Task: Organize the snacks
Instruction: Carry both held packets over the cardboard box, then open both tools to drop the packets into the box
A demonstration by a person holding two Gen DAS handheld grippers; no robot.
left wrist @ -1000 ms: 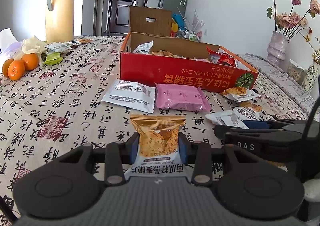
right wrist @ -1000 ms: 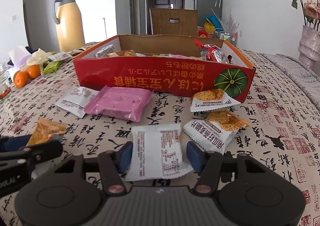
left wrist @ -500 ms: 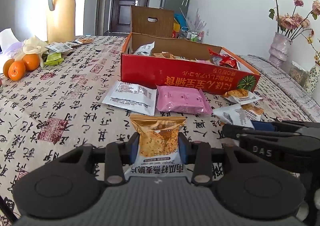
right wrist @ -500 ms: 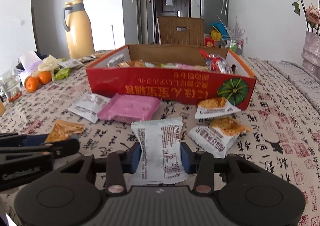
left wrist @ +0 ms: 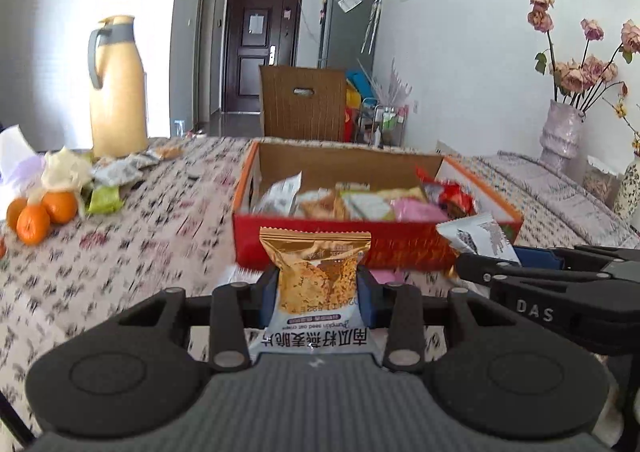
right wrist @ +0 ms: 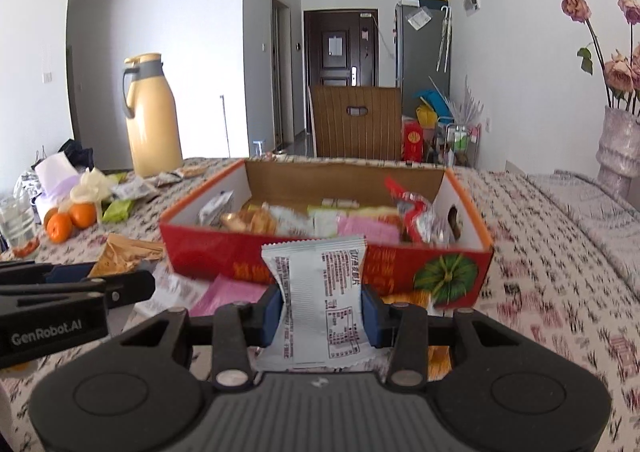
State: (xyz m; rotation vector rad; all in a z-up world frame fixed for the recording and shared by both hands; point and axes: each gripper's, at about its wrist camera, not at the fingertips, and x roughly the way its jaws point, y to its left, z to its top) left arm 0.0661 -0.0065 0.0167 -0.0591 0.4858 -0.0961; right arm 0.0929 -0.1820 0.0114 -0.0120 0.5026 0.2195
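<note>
Gold oat-crisp packet pinched in left gripper | white snack packet just clamped in right gripper | both lifting off desk | next: carrying over red box rim, releasing inside

Ahead of my grippers stretches a table under a pale cloth printed with dark calligraphy. Straight in front sits an open red cardboard box full of snack packets. Just below my left jaws lies a flat pink packet. Far off to my left stand a tall yellow thermos jug and three oranges.
</note>
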